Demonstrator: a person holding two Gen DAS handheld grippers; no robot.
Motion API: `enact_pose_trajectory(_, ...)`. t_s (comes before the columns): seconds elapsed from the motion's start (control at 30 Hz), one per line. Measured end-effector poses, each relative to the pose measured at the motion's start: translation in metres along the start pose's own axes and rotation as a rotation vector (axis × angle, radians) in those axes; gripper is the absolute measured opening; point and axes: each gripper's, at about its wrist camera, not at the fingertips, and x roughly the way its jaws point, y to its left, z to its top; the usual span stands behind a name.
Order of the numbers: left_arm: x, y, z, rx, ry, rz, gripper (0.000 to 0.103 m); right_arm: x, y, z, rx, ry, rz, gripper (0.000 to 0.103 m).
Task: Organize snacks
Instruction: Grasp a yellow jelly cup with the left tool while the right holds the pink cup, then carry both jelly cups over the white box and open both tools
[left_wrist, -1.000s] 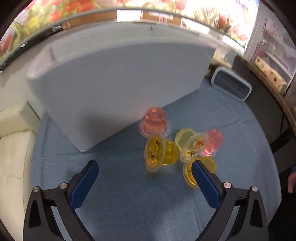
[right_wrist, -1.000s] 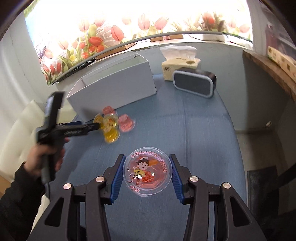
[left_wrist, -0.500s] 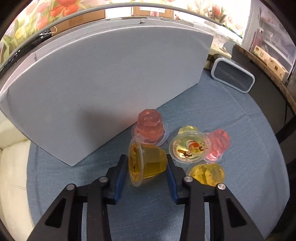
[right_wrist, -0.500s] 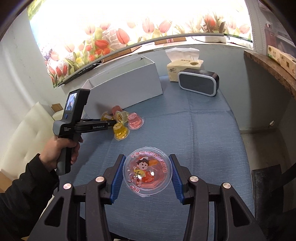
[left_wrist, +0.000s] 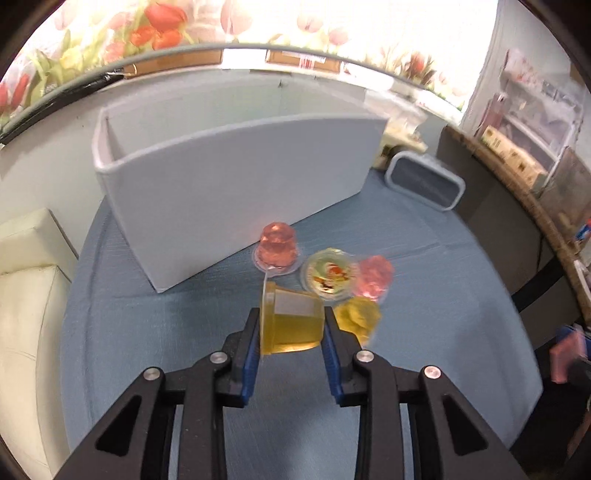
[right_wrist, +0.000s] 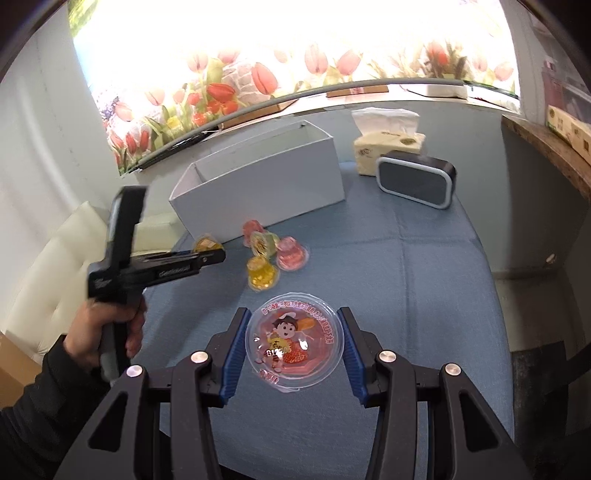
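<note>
Blue-clothed worktop (right_wrist: 424, 266) is carrying a white open box (left_wrist: 236, 184) by the wall. Four loose jelly cups (left_wrist: 328, 277) are sitting just in front of it. Left tool (left_wrist: 291, 332) is clamping a yellow jelly cup (left_wrist: 290, 325) lying sideways, off the cloth. Right tool (right_wrist: 293, 350) is gripping a pink jelly cup (right_wrist: 293, 349), lid facing the camera.

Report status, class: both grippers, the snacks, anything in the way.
Left gripper shut on yellow jelly cup. Right gripper shut on red jelly cup. Four cups left on cloth. White box open, nothing blocking.
</note>
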Motion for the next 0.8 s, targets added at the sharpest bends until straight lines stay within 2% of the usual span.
enact_pose_trajectory(0.13,-0.033,-0.003,0.007,-0.023,-0.063,-0.028,0.033,0.015,0.011,0.026,-0.044,-0.018,0.024,0.051)
enact_pose_trajectory(0.2,-0.053,-0.003,0.021,-0.027,-0.104,-0.034,0.033,0.023,0.018,0.045,-0.066,-0.033,0.031,0.051)
enact_pose_trajectory(0.33,-0.086,0.002,0.056,-0.028,-0.183,-0.028,0.033,0.048,0.034,0.105,-0.108,-0.073,0.055,0.051)
enact_pose_trajectory(0.43,-0.096,0.009,0.085,-0.034,-0.223,-0.011,0.033,0.067,0.045,0.148,-0.125,-0.093,0.080,0.051)
enact_pose_trajectory(0.6,-0.082,0.032,0.130,-0.066,-0.227,-0.022,0.033,0.110,0.059,0.214,-0.142,-0.070,0.089,0.051)
enact_pose_trajectory(0.7,-0.064,0.040,0.151,-0.040,-0.208,0.013,0.033,0.138,0.060,0.239,-0.151,-0.036,0.074,0.051)
enact_pose_trajectory(0.8,-0.042,0.053,0.163,-0.044,-0.179,-0.005,0.033,0.166,0.058,0.258,-0.140,0.006,0.068,0.051)
